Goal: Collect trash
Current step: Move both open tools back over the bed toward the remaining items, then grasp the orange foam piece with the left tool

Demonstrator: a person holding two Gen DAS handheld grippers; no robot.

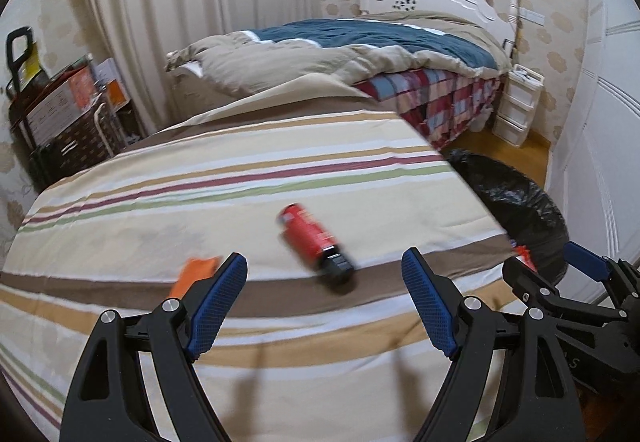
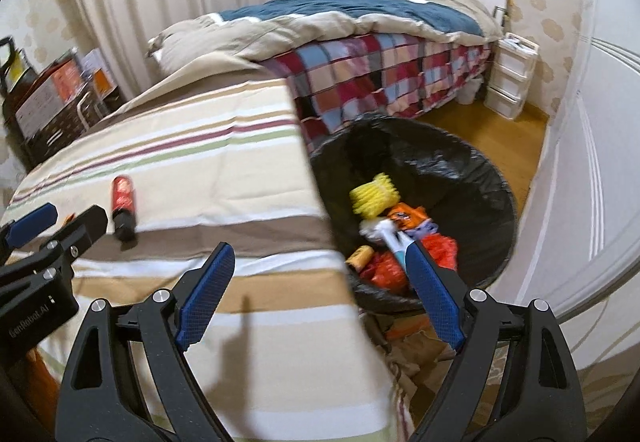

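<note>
A red can with a black end [image 1: 316,244] lies on its side on the striped cloth [image 1: 240,182]; it also shows in the right wrist view [image 2: 123,210]. An orange scrap [image 1: 194,272] lies by my left gripper's left finger. My left gripper [image 1: 324,270] is open and empty, just short of the can. My right gripper [image 2: 320,262] is open and empty, at the cloth's right edge beside the black-lined trash bin [image 2: 460,162]. The bin holds a yellow ridged piece [image 2: 374,196], orange wrappers [image 2: 408,216] and other trash.
A bed with a blue and beige quilt [image 1: 360,42] and a checked cover [image 2: 380,78] stands behind. A white drawer unit [image 1: 518,104] sits by the headboard. Boxes and a cart [image 1: 68,110] stand at the left. A white wardrobe [image 2: 592,162] runs along the right.
</note>
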